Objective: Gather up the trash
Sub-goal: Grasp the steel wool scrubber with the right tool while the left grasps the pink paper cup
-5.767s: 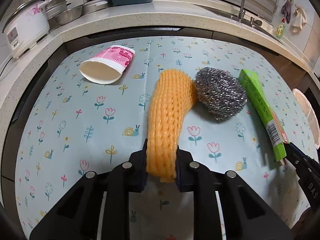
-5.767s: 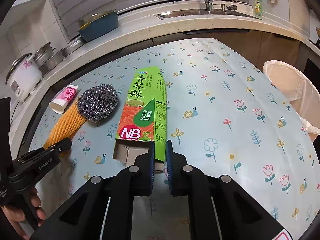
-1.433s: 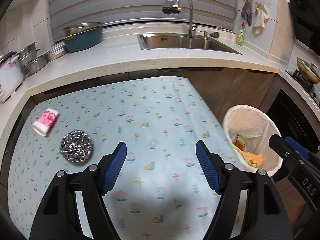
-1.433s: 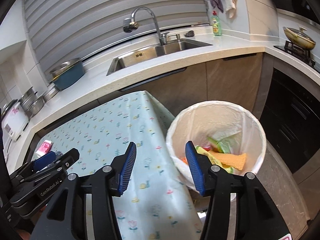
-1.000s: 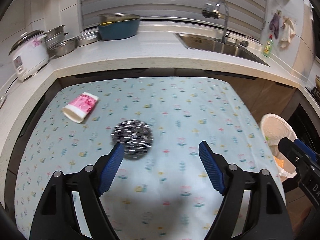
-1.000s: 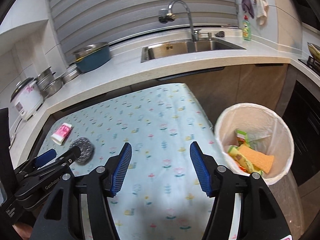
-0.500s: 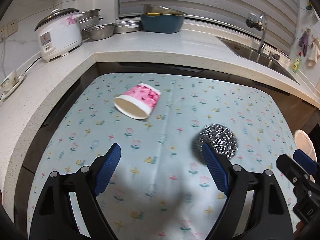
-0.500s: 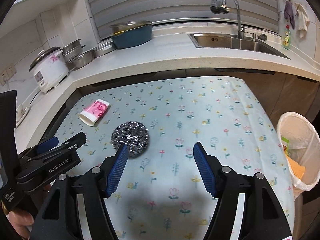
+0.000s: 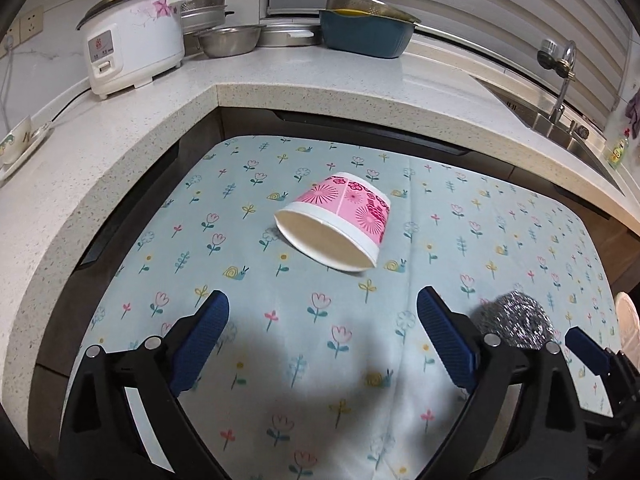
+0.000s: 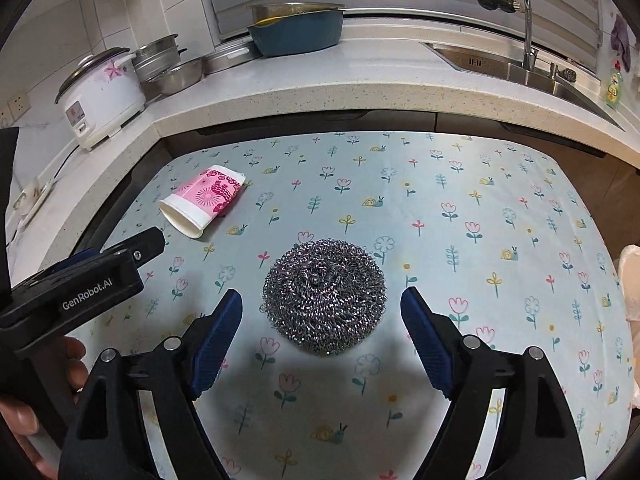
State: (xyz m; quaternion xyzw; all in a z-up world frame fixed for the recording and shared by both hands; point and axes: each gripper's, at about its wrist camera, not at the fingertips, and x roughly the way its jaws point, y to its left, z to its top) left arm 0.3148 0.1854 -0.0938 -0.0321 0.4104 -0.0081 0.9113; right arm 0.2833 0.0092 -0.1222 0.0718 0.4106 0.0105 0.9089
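A pink-and-white paper cup (image 9: 340,224) lies on its side on the flowered tablecloth (image 9: 248,312), mouth toward me, a little beyond my left gripper (image 9: 322,312). That gripper's jaws are opening wide with nothing between them. A steel-wool scrubber (image 10: 324,296) rests on the cloth just beyond my right gripper (image 10: 322,306), roughly centred ahead of the gap; its jaws are opening too, and the blue pads (image 10: 420,328) stand clear of it. The scrubber (image 9: 516,322) shows behind the left gripper's right finger. The cup (image 10: 204,200) lies far left in the right wrist view.
A stone counter (image 9: 312,76) wraps the table's far and left sides, holding a rice cooker (image 9: 132,40), metal bowls (image 9: 228,40) and a blue basin (image 9: 368,36). A sink with tap (image 10: 516,56) is at the far right. The bag-lined bin's rim (image 10: 631,280) peeks past the table's right edge.
Both grippers have swung left from the bin back over the table and come lower and closer to the cup and scrubber. Both sets of jaws have spread wider.
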